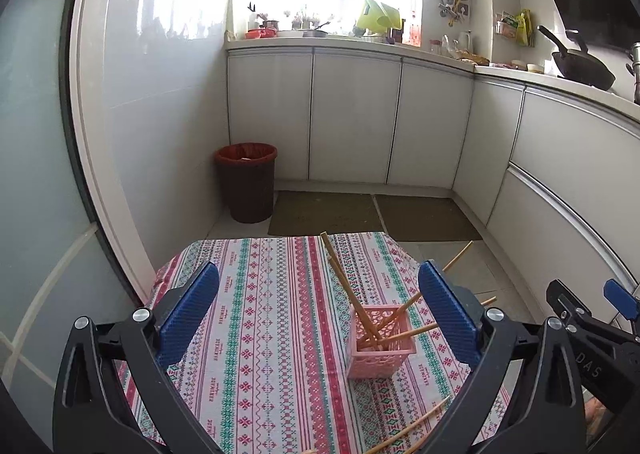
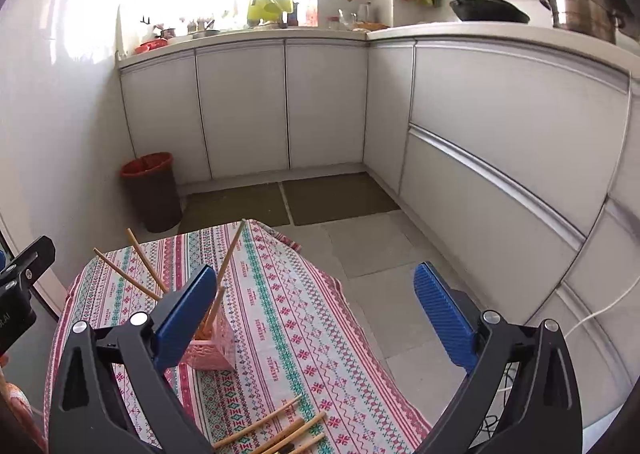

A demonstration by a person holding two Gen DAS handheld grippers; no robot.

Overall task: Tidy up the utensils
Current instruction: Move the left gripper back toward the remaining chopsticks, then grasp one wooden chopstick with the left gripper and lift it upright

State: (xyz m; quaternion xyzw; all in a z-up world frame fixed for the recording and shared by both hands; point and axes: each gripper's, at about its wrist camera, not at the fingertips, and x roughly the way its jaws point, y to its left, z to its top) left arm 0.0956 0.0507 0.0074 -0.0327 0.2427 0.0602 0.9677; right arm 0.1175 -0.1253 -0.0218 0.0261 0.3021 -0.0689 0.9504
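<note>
Chopsticks (image 1: 352,294) already lean in the pink basket (image 1: 380,350) on the desk (image 1: 260,334) — more loose chopsticks (image 2: 272,430) lie at its near edge. Both the left hand-held gripper (image 1: 318,314) and the right hand-held gripper (image 2: 316,318) gape released, empty — next, I judge, comes gathering a loose pair.

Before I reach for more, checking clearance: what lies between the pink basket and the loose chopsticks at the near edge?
Only bare patterned tablecloth separates pink basket from loose chopsticks, per the right wrist view.
</note>
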